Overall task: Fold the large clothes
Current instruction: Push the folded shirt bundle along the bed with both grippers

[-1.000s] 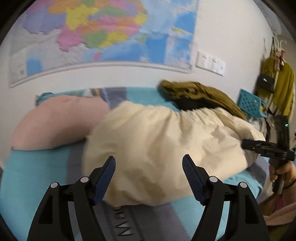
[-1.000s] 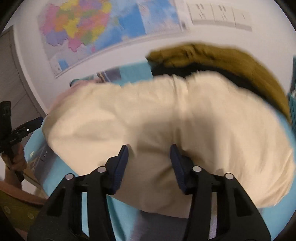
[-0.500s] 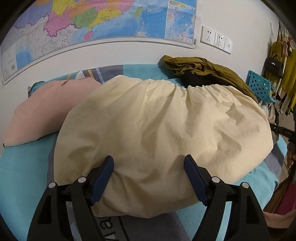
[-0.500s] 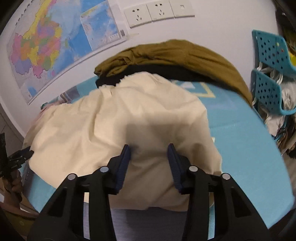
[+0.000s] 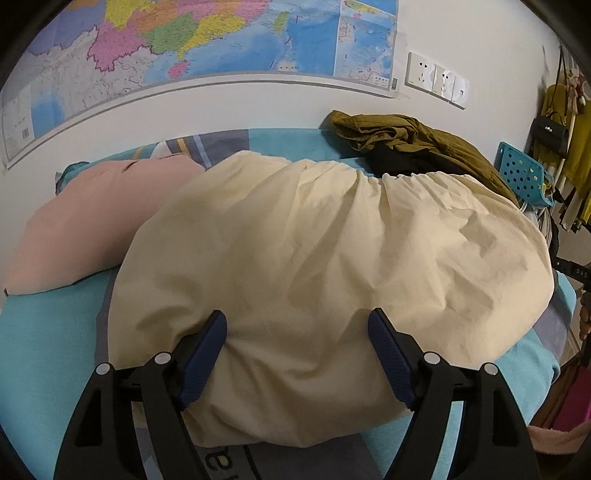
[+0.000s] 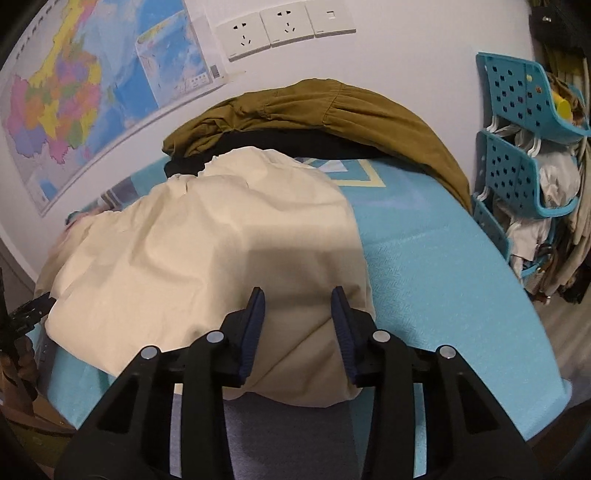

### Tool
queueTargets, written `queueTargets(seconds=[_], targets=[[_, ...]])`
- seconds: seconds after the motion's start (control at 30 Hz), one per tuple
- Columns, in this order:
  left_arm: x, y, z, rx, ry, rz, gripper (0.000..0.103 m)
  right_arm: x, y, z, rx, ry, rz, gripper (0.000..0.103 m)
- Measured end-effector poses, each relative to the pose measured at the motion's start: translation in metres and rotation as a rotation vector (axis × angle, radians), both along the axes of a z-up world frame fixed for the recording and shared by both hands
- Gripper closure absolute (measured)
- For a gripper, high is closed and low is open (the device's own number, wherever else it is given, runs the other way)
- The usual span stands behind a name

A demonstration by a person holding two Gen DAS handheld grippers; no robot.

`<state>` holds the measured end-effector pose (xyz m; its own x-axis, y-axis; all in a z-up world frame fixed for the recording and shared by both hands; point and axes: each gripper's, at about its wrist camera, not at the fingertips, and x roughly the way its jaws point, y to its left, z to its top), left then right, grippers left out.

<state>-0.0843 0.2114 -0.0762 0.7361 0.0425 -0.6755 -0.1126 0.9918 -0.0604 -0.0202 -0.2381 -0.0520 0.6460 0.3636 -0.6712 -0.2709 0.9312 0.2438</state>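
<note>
Both tongs tilt downward, the left tongs (image 5: pixel 297 349) spread wide, the right tongs (image 6: pixel 298 325) narrower, jaws apart.

We are in a bedroom of a home: a bed (image 5: pixel 44 325) with turquoise cover, a pink pillow (image 5: pixel 92 221) at ten o'clock, a wall map (image 5: pixel 207 44), sockets (image 6: pixel 284 26) at twelve o'clock, hanging clothes (image 5: pixel 576 147) at three o'clock.

Readable text is scarce: large pale letters on the grey band of the bedspread (image 5: pixel 236 459), partly hidden, "e" legible; white letters "DAS" on a black bar (image 5: pixel 576 271) at right edge; wall map (image 5: pixel 207 48) print too small to read
</note>
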Motion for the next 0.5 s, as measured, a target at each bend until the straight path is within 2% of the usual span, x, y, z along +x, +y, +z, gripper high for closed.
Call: queueTargets(seconds=[0.03,0.13,0.23,0.33,0.5], targets=[[0.000,0.000,0.000,-0.003,0.001,0.003,0.027,-0.003,0.001,0.006,0.003,-0.014,0.004,0.057],[-0.002,-0.005,0.006,0.030,-0.003,0.012,0.027,-0.017,0.008,0.026,-0.008,-0.101,0.026,0.056],[-0.005,-0.007,0.010,0.039,-0.011,0.013,0.027,-0.026,0.029,0.044,0.008,-0.170,0.098,0.054],[-0.005,-0.004,0.010,0.023,-0.018,0.010,0.027,-0.025,0.055,0.044,0.005,-0.174,0.183,0.054],[0.005,-0.004,0.004,0.036,-0.006,0.007,0.026,-0.002,0.086,0.014,-0.062,-0.069,0.212,0.054]])
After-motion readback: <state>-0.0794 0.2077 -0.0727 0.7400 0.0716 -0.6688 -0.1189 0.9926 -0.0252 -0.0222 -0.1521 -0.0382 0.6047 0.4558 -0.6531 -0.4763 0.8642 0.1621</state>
